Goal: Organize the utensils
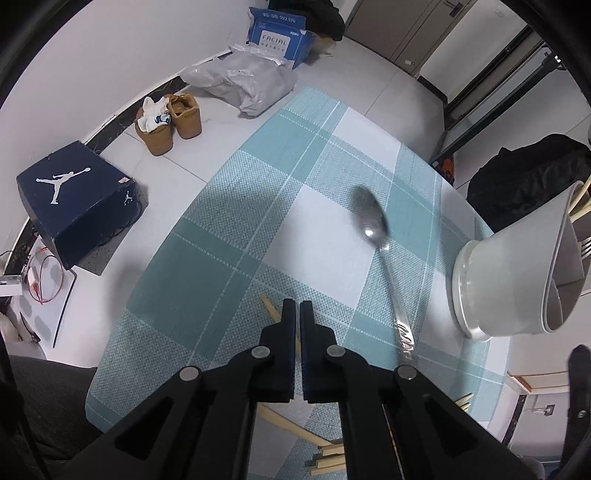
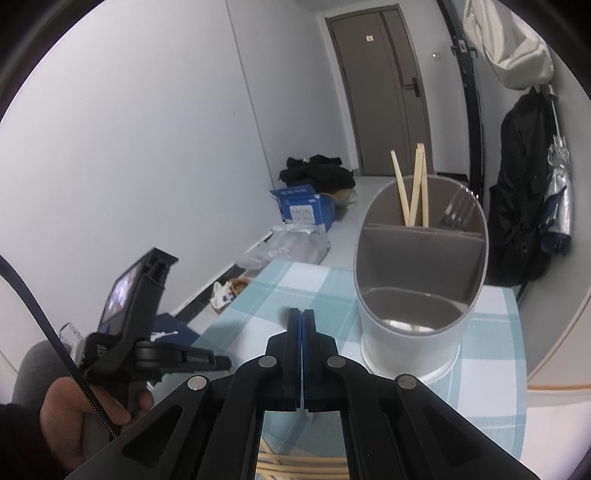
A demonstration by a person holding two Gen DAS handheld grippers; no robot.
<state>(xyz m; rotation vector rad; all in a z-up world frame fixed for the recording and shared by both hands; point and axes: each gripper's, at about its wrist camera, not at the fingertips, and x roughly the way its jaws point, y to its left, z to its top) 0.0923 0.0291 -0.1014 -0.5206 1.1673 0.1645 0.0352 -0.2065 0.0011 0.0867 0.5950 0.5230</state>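
My left gripper (image 1: pixel 297 306) points steeply down at the checked tablecloth (image 1: pixel 229 229) and is shut on a wooden chopstick (image 1: pixel 271 308), whose end sticks out left of the fingers. To its right lies a metal spoon (image 1: pixel 373 221) with a blurred bowl. A white divided utensil holder (image 1: pixel 517 280) stands at the table's right. In the right wrist view the holder (image 2: pixel 421 343) carries three chopsticks (image 2: pixel 415 184) and forks (image 2: pixel 458 212) in its back compartments. My right gripper (image 2: pixel 302 314) hovers shut and empty just left of it.
More chopsticks (image 1: pixel 327 458) lie below the left gripper. The table edge runs along the left. On the floor beyond it are a dark shoe box (image 1: pixel 77 199), brown shoes (image 1: pixel 170 122), a plastic bag (image 1: pixel 247 81) and a blue carton (image 1: pixel 277 33). A hand (image 2: pixel 92 410) holds the left tool.
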